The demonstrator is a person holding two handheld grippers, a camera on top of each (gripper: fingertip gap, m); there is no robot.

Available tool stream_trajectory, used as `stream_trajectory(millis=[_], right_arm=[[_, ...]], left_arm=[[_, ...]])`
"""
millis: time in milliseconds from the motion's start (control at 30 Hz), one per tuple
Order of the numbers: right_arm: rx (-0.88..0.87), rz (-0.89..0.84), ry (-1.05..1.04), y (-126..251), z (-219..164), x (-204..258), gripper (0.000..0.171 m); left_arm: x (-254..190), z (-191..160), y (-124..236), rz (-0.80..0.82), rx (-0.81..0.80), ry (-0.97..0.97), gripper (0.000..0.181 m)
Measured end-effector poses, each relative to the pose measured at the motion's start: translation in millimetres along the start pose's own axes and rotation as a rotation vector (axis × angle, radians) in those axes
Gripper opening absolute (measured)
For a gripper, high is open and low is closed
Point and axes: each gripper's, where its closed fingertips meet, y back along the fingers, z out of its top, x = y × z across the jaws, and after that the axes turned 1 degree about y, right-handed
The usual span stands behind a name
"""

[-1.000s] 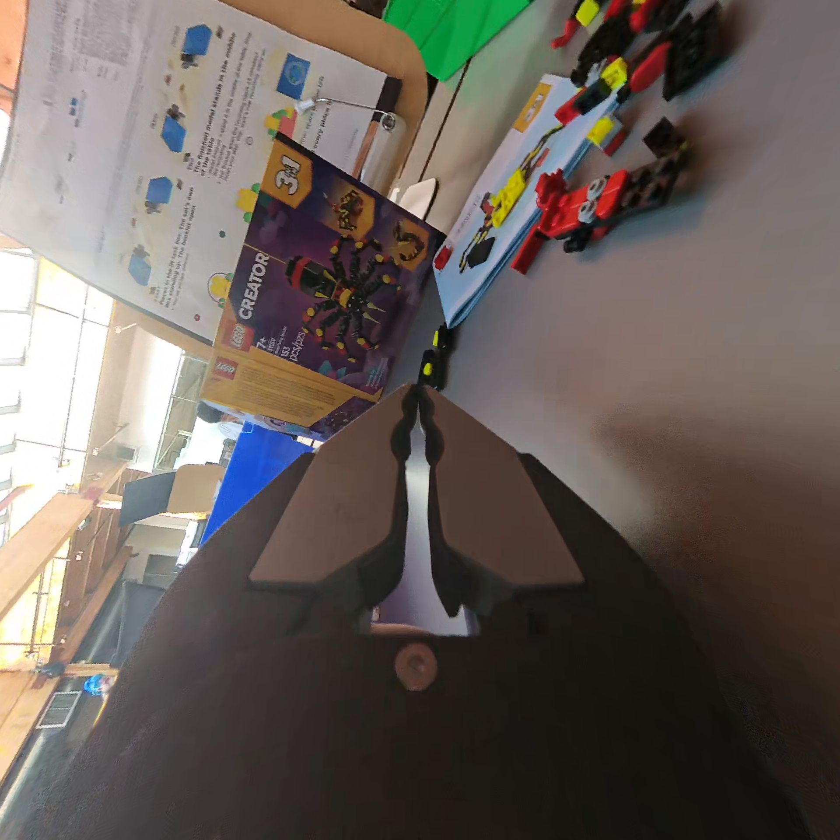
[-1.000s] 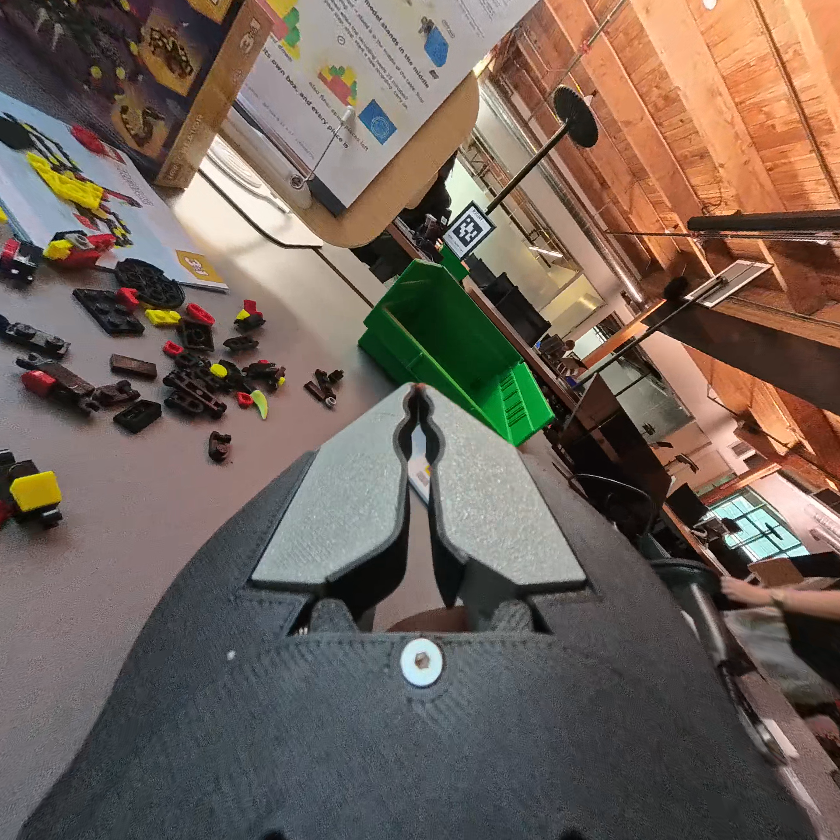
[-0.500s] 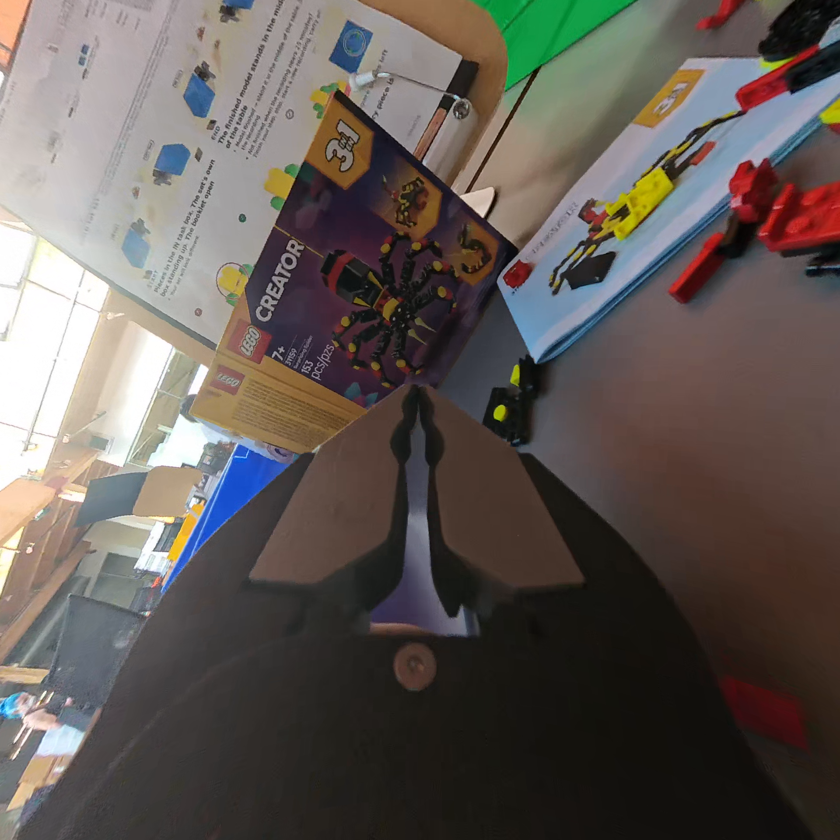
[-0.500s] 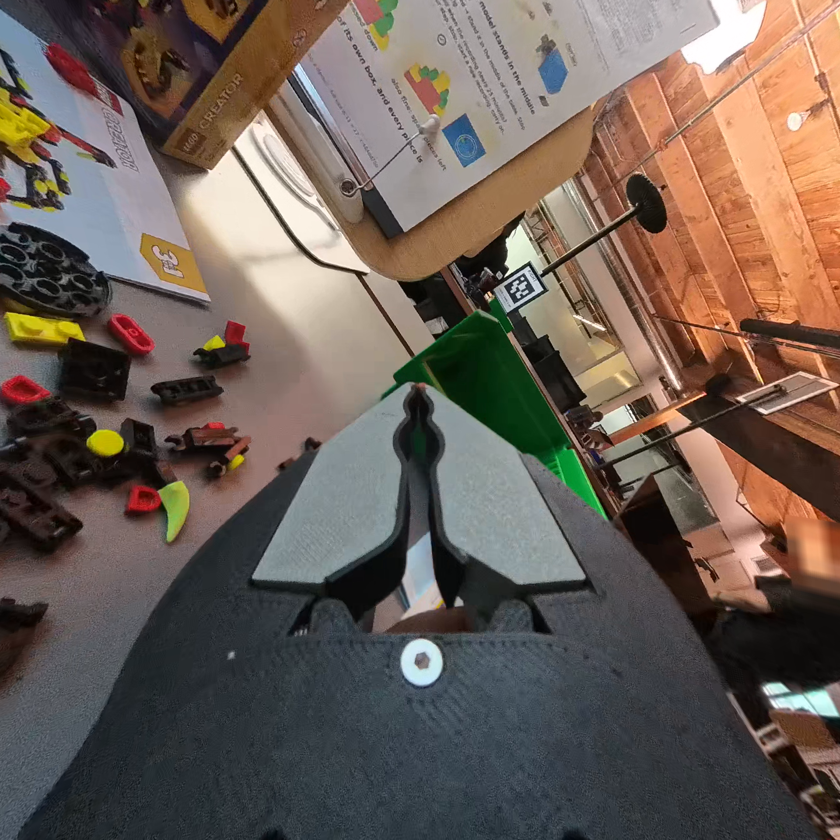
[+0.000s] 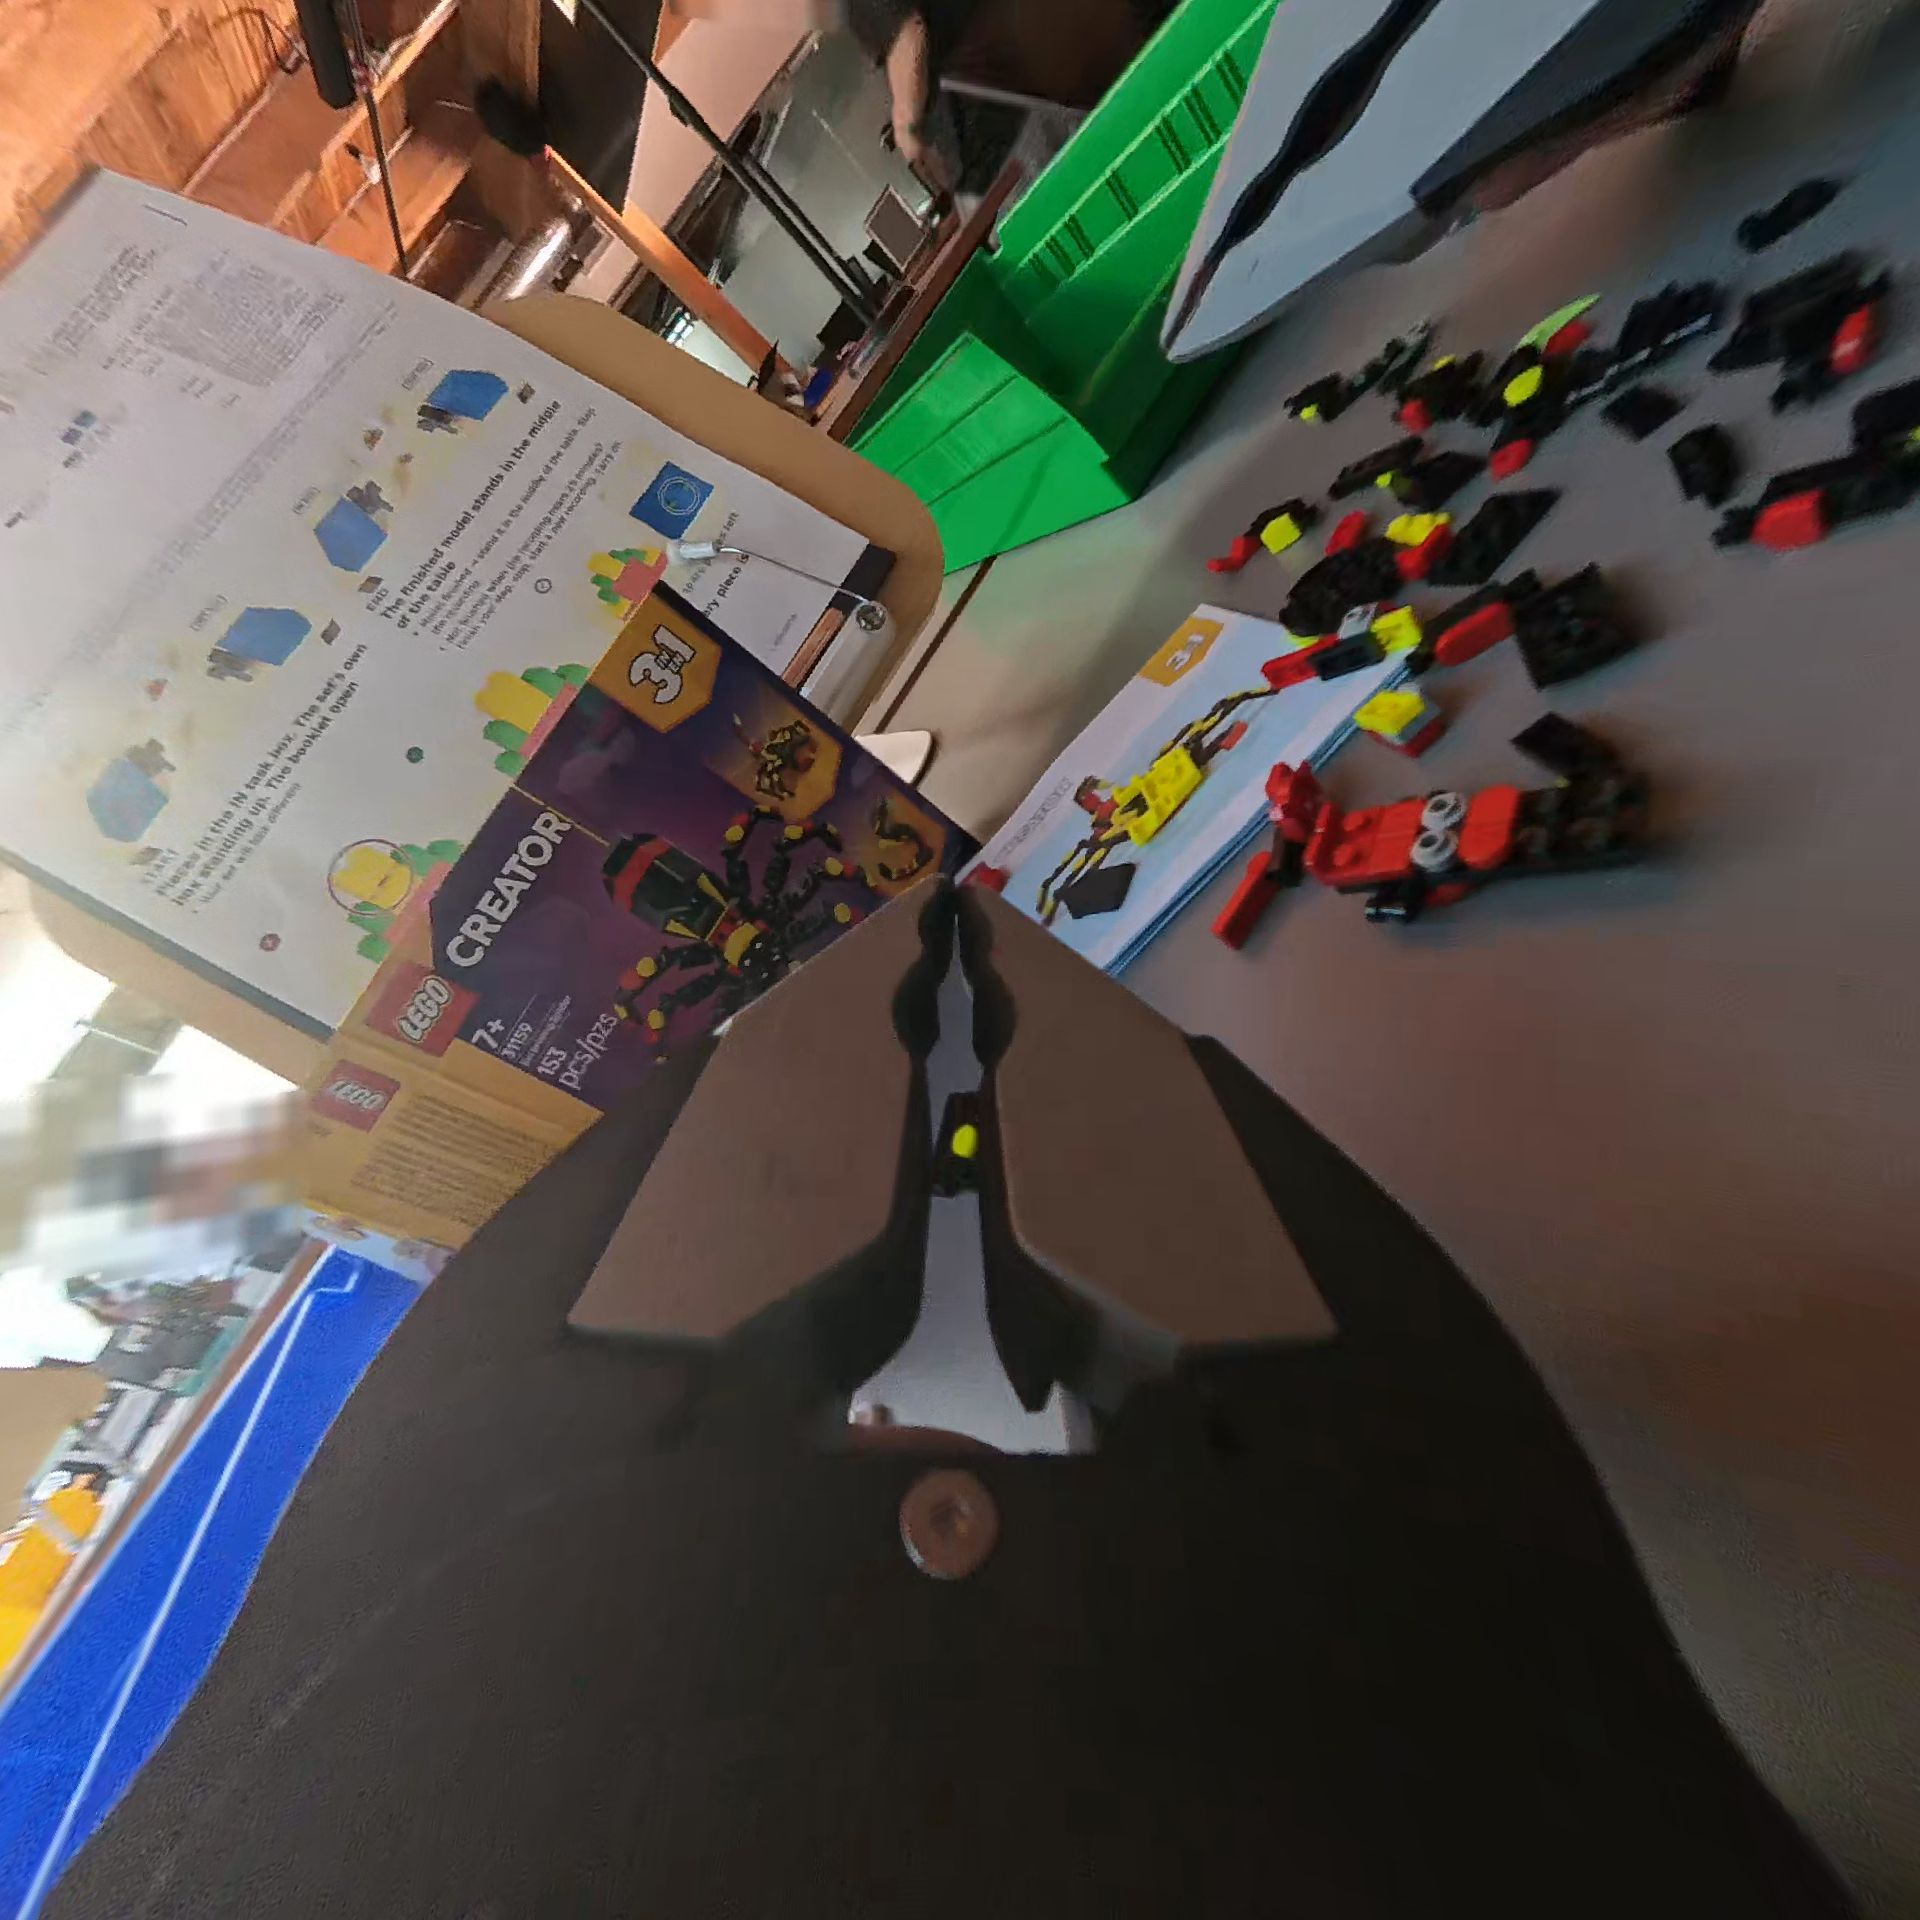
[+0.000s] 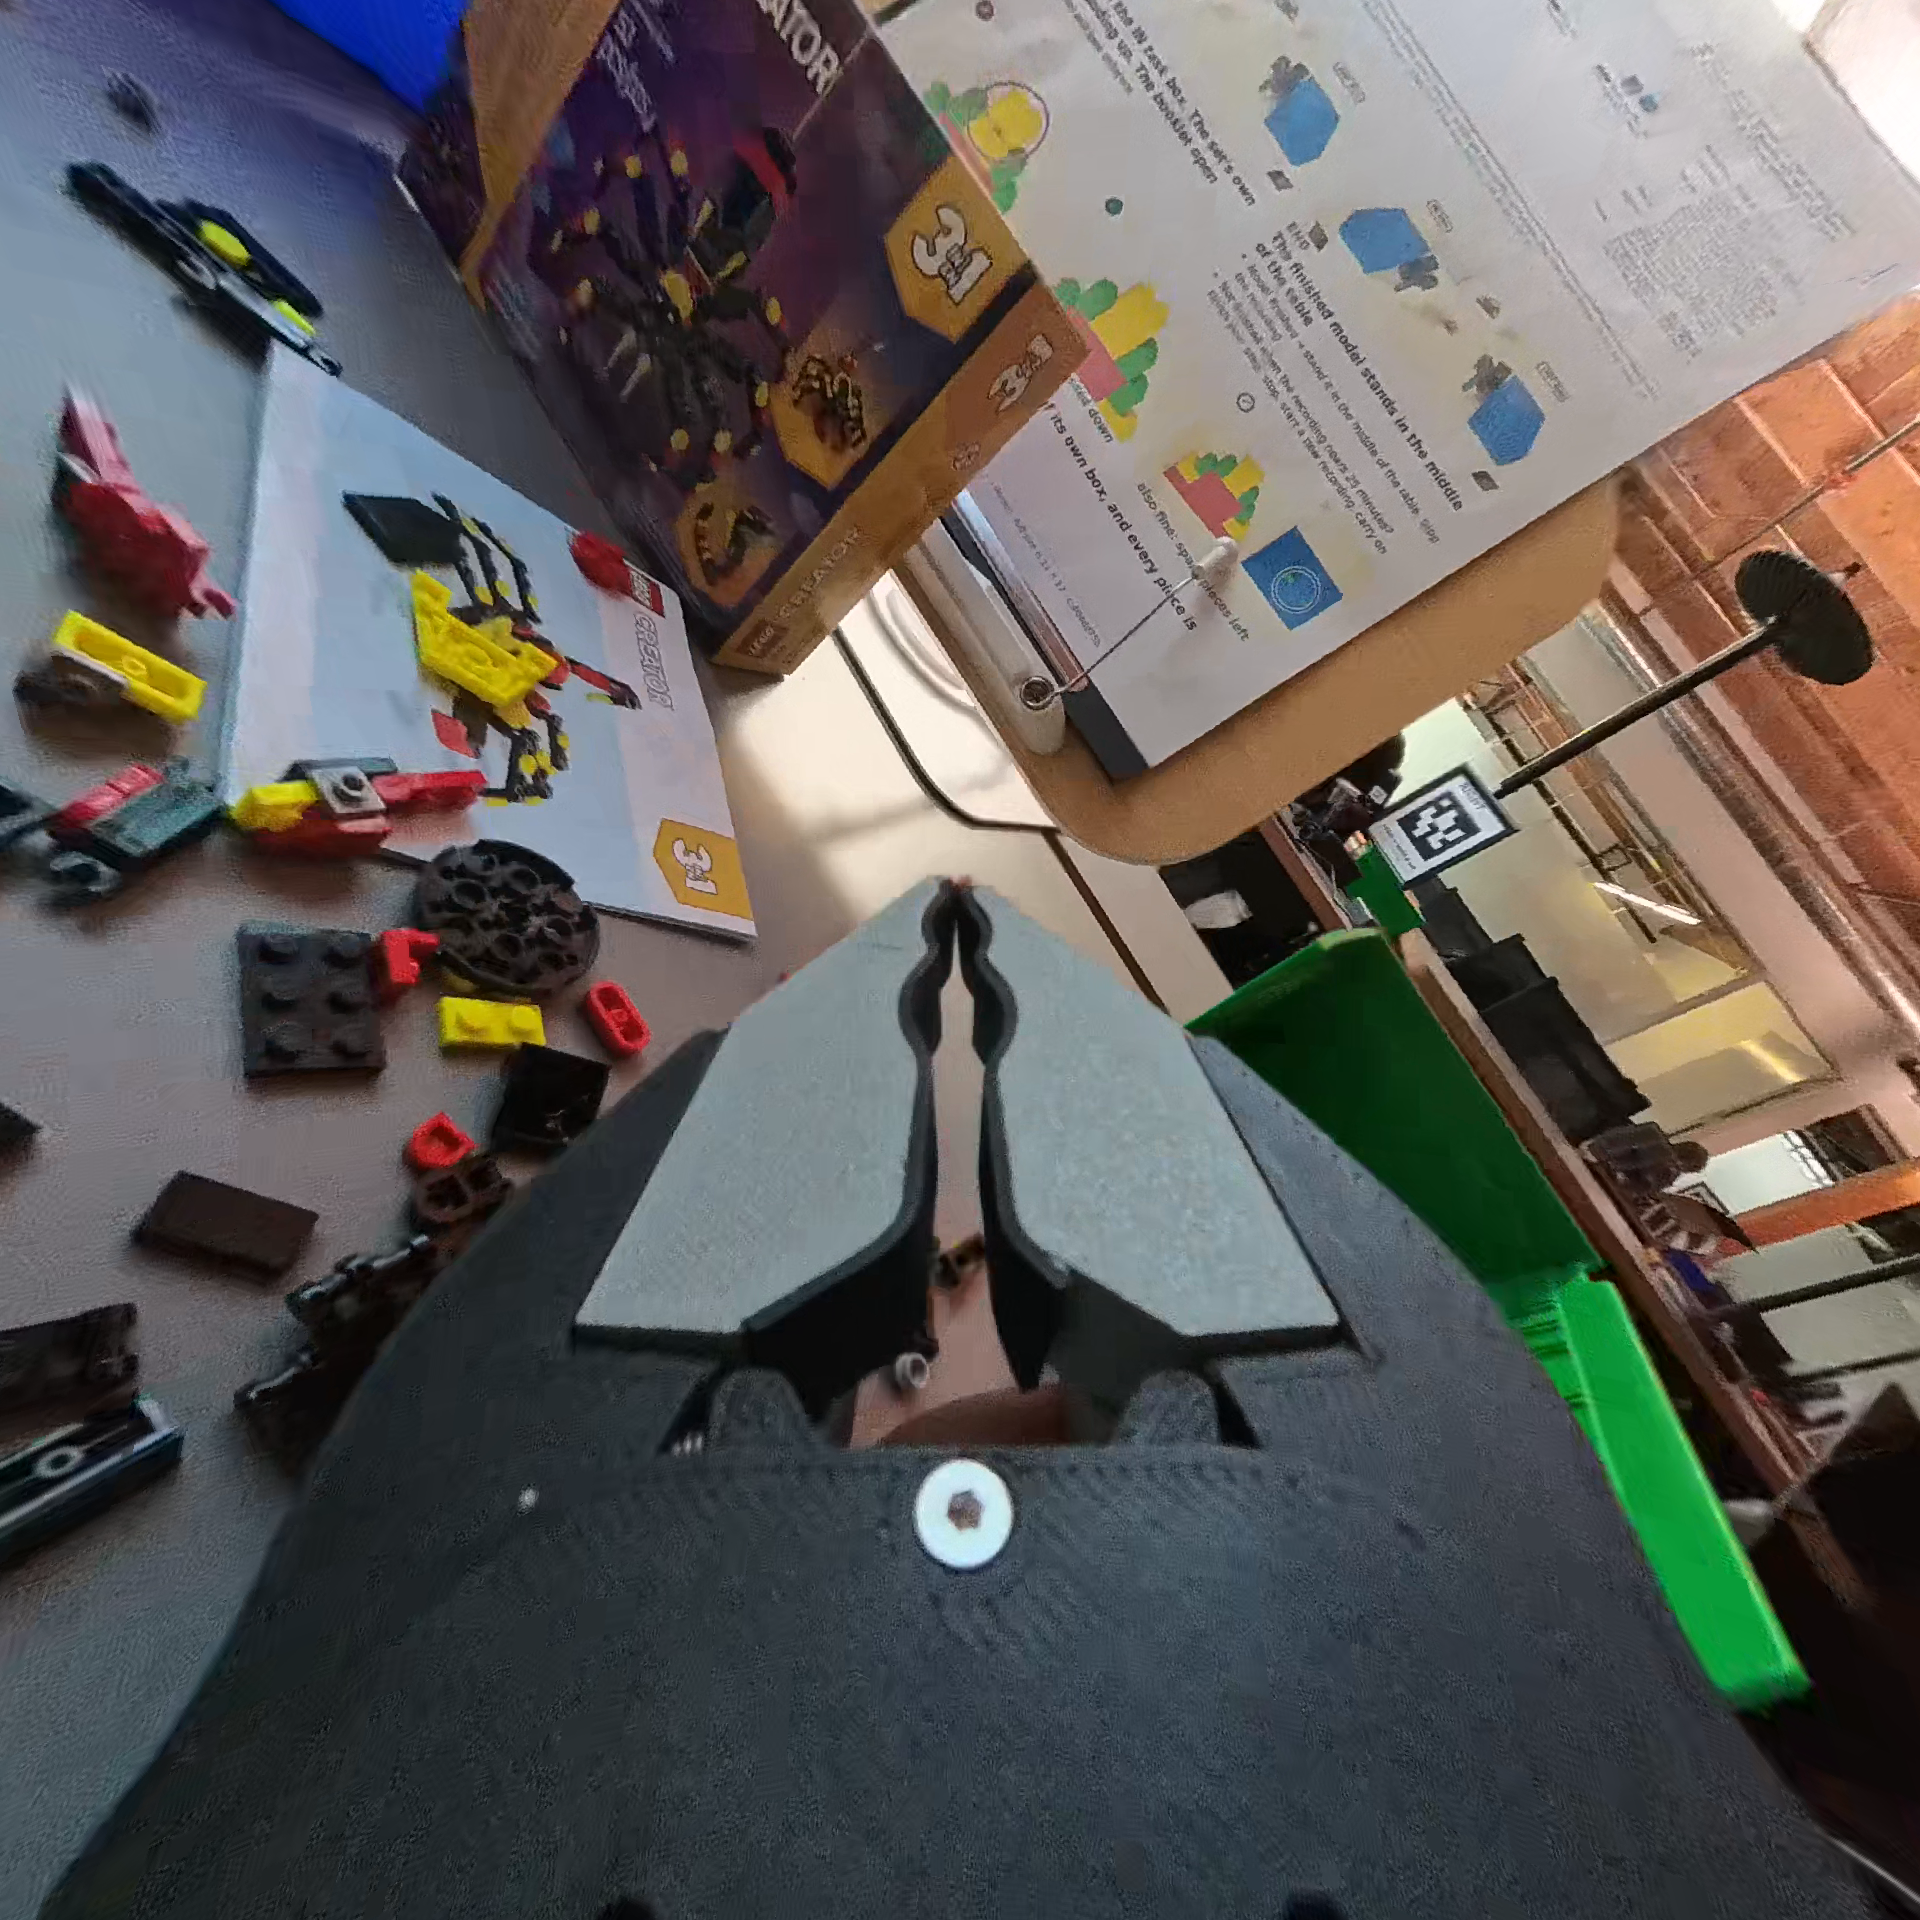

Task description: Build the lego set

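Black and yellow, a small piece (image 5: 961,1143) shows behind my clenched, empty left tool (image 5: 951,902); the right tool (image 6: 954,894), also clenched, hovers beside loose bricks (image 6: 488,1023) awaiting selection.

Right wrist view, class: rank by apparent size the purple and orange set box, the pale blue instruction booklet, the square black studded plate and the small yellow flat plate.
1. Purple and orange set box
2. Pale blue instruction booklet, close behind; the camera angle foreshortens both, so their order is unsure
3. Square black studded plate
4. Small yellow flat plate
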Motion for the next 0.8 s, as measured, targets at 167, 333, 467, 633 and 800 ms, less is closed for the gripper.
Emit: stream_trajectory(millis=[167,333,467,633,800], right_arm=[[-0.051,0.033,-0.031,9.6,13.8,8.5,0.000],[-0.020,-0.005,-0.022,8.6,2.0,-2.1,0.000],[0.000,-0.048,-0.076,9.3,-5.7,-16.5,0.000],[0.035,-0.076,-0.067,11.5,-14.3,-22.2,0.000],[0.100,-0.120,-0.014,11.4,-28.5,-28.8,0.000]], left_arm=[[11.1,14.4,14.1,-0.047,-0.085,0.187,0.000],[14.0,6.6,10.7,-0.027,-0.061,0.189,0.000],[16.0,4.8,8.5,0.004,-0.050,0.171,0.000],[26.8,-0.7,11.0,0.058,-0.033,0.182,0.000],[29.5,-7.7,8.9,0.076,-0.009,0.161,0.000]])
